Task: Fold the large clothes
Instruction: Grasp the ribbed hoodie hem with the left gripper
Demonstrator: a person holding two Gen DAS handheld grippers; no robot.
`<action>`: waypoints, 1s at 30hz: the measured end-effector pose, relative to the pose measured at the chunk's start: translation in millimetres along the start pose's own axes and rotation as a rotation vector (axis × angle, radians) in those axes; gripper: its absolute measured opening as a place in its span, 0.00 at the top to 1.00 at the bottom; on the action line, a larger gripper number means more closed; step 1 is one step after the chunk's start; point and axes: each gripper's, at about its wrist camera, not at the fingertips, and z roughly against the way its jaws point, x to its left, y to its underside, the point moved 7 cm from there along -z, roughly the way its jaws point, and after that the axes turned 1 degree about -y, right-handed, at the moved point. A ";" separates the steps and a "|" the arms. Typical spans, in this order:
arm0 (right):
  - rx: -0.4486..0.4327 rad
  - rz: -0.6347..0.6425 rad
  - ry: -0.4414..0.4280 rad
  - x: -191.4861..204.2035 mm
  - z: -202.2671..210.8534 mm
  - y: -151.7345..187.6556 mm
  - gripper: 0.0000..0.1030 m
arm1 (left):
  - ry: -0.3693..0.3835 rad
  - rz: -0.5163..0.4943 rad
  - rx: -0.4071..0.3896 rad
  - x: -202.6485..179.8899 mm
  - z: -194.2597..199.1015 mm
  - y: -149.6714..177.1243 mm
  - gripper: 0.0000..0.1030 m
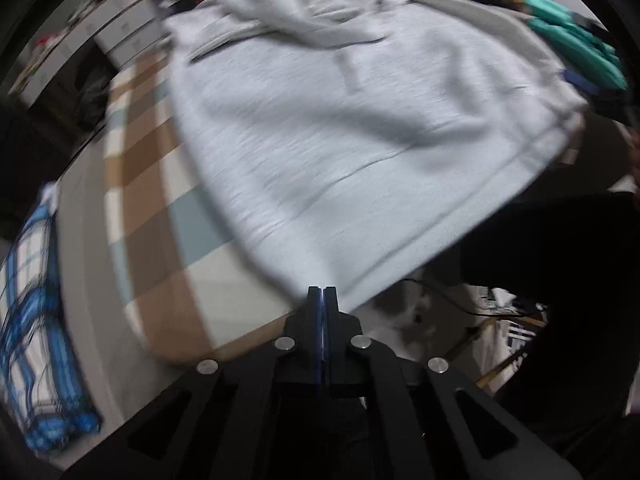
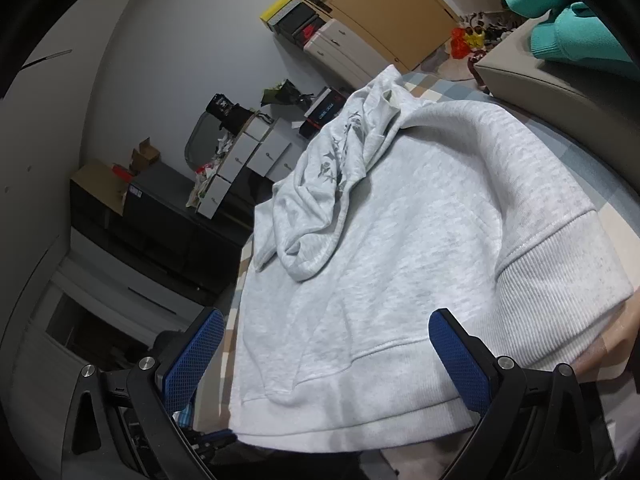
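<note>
Your left gripper (image 1: 322, 289) is clamped tight on the hem corner of the grey hoodie (image 1: 360, 152). Your right gripper (image 2: 326, 354) just sits wide apart over the hem, gripping nothing. The hoodie lies spread on the checked bedcover (image 1: 160, 240), teal clothes (image 2: 560, 8) further back.
</note>
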 end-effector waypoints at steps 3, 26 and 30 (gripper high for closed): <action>-0.004 -0.002 0.007 -0.8 0.9 -0.8 0.00 | 0.025 0.081 0.001 14.1 0.1 4.3 1.00; 0.303 0.148 0.426 -106.5 8.1 -29.5 0.27 | 0.252 0.401 0.041 16.4 -22.8 -15.4 0.79; 0.325 0.191 0.355 -94.2 10.3 -26.5 0.84 | 0.271 0.407 0.062 15.8 -25.1 -15.0 0.96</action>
